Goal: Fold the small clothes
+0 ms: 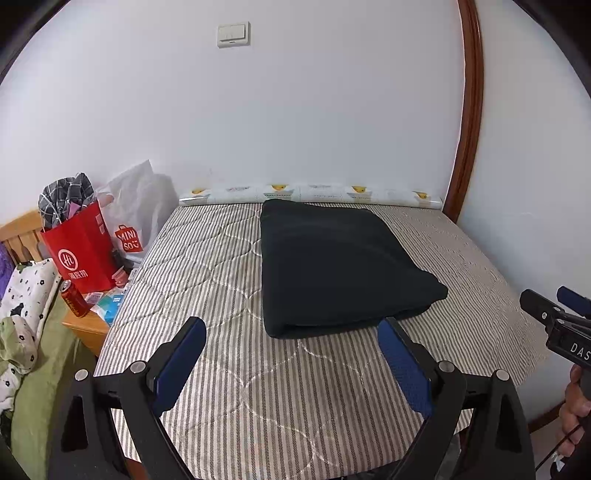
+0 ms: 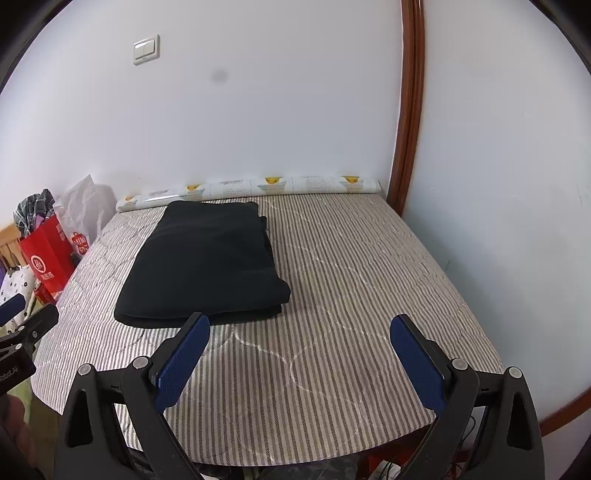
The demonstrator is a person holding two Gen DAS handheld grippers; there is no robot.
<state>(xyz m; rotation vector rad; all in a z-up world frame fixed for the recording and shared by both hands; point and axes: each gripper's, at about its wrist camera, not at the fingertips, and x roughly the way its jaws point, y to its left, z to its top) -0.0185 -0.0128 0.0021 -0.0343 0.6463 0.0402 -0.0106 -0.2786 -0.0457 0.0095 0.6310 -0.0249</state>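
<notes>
A white wall (image 1: 314,122) closes the room behind a work surface covered with a grey-and-white striped quilted cover (image 1: 229,369), and a light switch (image 1: 233,35) sits high on that wall. Far left, a crumpled floral cloth (image 1: 27,291) lies beside a red drink can (image 1: 75,298) on a wooden bedside stand (image 1: 86,330). Just behind the can stands a red paper bag (image 1: 79,254) with checked fabric poking out of its top, and next to it a white Miniso plastic bag (image 1: 138,210).

Along the wall edge of the striped cover runs a long white roll printed with yellow shapes (image 1: 310,194). In front of it, touching or nearly touching the roll, lies the black folded garment (image 1: 332,266), flat on the cover in a neat thick rectangle with its layered edges showing at the near right corner.

The left gripper (image 1: 291,363) hovers over the near part of the cover with its blue-padded fingers (image 1: 181,365) spread wide and nothing between them; its right finger tip overlaps the garment's near edge in its own camera, though I cannot tell if they touch. To the right, the right gripper (image 2: 301,360) is likewise spread wide and empty above bare striped cover, the garment off to its left. A brown wooden door frame (image 1: 471,110) rises at the right end of the wall.
</notes>
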